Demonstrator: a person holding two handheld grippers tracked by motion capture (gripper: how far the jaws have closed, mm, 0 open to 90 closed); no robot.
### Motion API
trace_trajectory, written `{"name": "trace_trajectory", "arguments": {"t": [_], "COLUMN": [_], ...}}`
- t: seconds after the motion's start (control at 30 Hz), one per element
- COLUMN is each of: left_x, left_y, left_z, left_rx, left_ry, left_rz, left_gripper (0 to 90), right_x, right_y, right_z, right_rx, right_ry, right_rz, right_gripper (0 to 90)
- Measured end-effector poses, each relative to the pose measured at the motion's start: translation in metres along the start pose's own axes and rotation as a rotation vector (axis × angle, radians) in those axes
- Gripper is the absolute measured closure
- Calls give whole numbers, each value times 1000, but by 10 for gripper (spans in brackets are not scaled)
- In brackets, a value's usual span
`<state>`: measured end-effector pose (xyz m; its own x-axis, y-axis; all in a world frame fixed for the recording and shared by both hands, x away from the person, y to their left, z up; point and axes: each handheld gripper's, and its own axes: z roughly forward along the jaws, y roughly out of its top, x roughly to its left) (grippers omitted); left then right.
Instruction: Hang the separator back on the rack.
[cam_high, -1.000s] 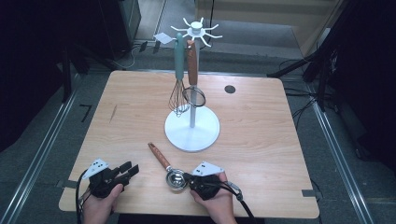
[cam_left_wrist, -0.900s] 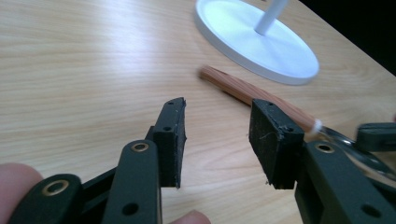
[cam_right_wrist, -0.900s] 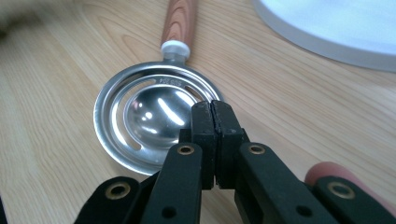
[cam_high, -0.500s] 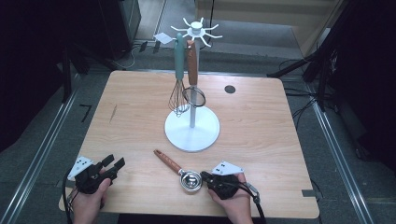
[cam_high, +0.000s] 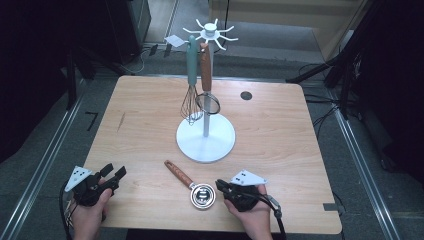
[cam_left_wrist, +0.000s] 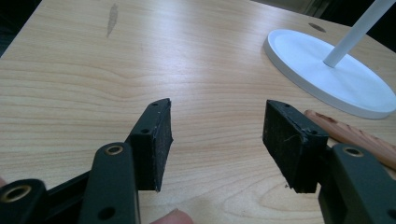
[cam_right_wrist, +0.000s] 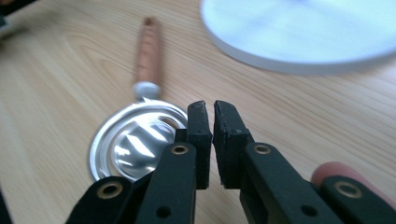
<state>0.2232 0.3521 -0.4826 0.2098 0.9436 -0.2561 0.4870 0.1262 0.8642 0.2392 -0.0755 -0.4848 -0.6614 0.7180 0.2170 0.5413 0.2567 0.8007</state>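
Measuring cup (cam_high: 202, 195), shiny steel bowl, wooden handle, beside nearly closed, empty right hand-held gripper (cam_high: 220, 187); left hand-held gripper (cam_high: 114, 171) open, empty

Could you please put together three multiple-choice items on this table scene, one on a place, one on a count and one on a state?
1. Where does the wooden-handled measuring cup lie?
A. On the table between the two grippers
B. Hanging from the stand
C. On the stand's base

2. How many utensils hang from the white stand?
A. One
B. Two
C. Four

3. How do the jaws of the left gripper stand?
A. Closed on the cup's handle
B. Pressed together, empty
C. Apart, with only bare table between them

Answers:
1. A: the high view shows it flat on the table, between the left gripper and the right gripper.
2. B: a whisk and a small strainer hang there.
3. C: the left gripper view shows a clear gap between the pads, with wood behind it.
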Motion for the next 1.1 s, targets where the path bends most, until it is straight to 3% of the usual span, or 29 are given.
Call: {"name": "trace_trajectory", "arguments": {"t": [0.13, 0.3, 0.47, 0.63, 0.73, 1.1], "left_x": [0, -2, -2, -2, -3, -3], "left_y": [-1, -1, -2, -1, -1, -1], "left_z": [2, 4, 4, 4, 4, 4], "left_rx": [9, 18, 19, 25, 28, 31], "left_ry": [3, 15, 15, 13, 15, 16], "left_rz": [4, 17, 20, 18, 17, 18], "left_gripper": [400, 362, 352, 332, 323, 323], "right_x": [17, 30, 41, 45, 46, 33], "right_y": [7, 17, 25, 24, 21, 12], "right_z": [16, 33, 49, 61, 65, 50], "right_rx": [15, 12, 54, 110, 131, 129], "right_ry": [38, 53, 54, 49, 38, 51], "right_rz": [-38, -54, -83, -105, -127, -143], "right_gripper": [789, 708, 669, 662, 702, 711]}}
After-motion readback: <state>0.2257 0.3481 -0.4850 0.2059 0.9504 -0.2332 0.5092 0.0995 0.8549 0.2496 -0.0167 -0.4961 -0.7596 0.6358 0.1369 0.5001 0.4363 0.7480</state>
